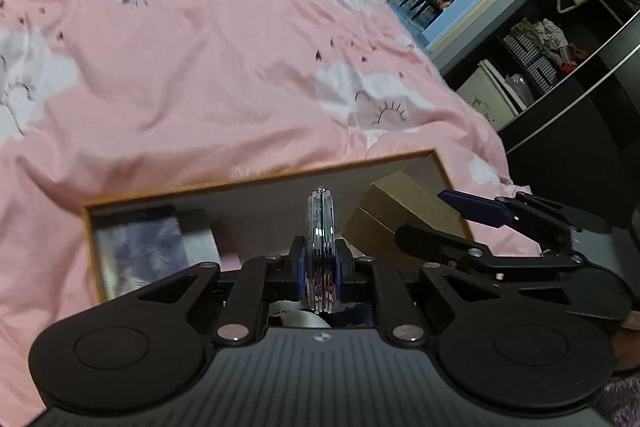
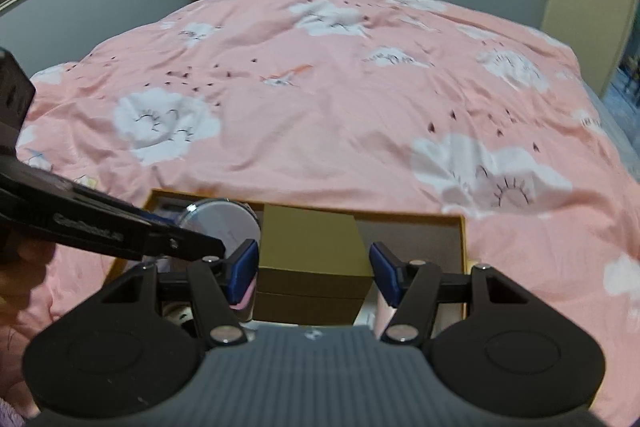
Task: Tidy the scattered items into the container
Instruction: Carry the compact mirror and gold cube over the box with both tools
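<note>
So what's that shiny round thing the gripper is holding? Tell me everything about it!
The round disc looks like clear plastic or glass, with ridged, stacked edges that catch the light. In the right wrist view its flat face is pale and plain. It stands on edge, pinched between the blue fingers of the left gripper, which is shut on it. It hangs over the open brown box on the pink bedspread, next to a gold box. Only the fingers seem to touch it.
</note>
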Demonstrator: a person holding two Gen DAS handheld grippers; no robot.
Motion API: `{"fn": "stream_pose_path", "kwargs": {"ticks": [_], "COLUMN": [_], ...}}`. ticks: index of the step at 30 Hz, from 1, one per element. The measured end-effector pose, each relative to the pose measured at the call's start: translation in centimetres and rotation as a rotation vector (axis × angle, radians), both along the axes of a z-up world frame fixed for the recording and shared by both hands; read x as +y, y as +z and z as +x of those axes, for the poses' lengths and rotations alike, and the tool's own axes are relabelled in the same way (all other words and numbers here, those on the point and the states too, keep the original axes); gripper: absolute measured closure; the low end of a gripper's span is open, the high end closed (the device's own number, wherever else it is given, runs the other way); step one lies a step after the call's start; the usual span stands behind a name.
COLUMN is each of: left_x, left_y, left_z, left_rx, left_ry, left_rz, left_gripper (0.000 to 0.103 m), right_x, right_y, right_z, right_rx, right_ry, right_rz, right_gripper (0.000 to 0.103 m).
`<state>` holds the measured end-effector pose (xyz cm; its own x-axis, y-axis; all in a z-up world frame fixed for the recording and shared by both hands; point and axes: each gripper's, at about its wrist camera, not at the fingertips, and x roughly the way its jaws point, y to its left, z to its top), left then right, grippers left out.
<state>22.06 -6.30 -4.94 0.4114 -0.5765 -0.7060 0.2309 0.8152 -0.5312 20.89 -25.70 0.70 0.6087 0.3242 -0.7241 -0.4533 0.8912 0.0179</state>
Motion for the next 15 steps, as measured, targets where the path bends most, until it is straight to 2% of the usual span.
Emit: {"fn": "stream_pose_path", "kwargs": {"ticks": [7,15], "left_x": [-2.2,-3.0], "left_y": [-3.0,-4.6], "left_z": [1.3,2.2], "left_rx": [0.041,0.062], "left_ry": [-0.005,0.006], "left_rz": [0.079,0.11], "left_gripper": [0.088,0.088], "right_x": [-0.2,0.1], "right_y": [-2.8,-4.9], "right_z": [1.1,2.2], "right_rx": [0.015,0.013], "right_ry": [-0.026,-0.029], "right_rz": [-0.025,-0.055], "right_gripper": [0.04,0.04]}}
